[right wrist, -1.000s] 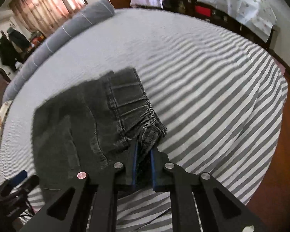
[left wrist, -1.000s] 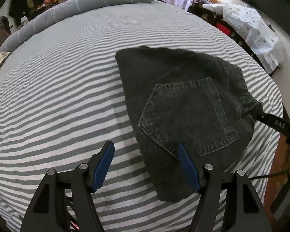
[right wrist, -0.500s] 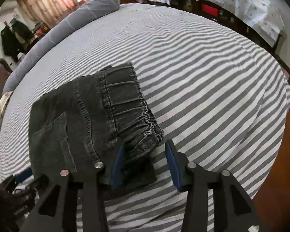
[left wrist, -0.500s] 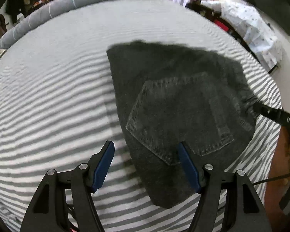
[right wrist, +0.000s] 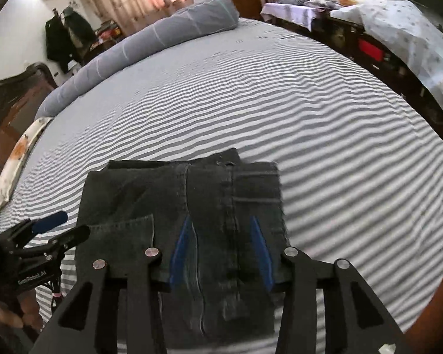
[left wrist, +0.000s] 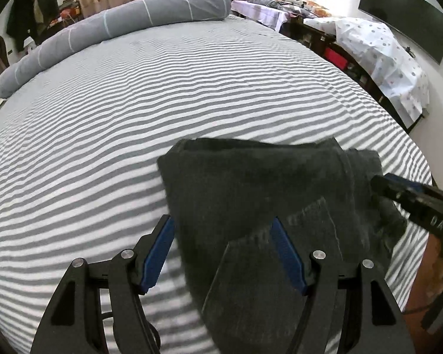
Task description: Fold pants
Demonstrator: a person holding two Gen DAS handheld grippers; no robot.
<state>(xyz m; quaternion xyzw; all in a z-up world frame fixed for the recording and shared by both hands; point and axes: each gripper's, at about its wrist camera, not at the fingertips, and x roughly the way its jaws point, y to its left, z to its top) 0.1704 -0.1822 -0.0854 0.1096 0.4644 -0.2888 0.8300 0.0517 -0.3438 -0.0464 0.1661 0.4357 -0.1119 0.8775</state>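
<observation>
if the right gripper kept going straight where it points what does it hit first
Most likely the folded pants: the open right gripper points down at them, with dark denim filling the gap between its pads. How far above them it is, I cannot tell.

Dark charcoal denim pants folded into a compact, roughly square bundle, lying flat on a grey-and-white striped bed sheet, near its front edge, a stitched back pocket facing up
</observation>
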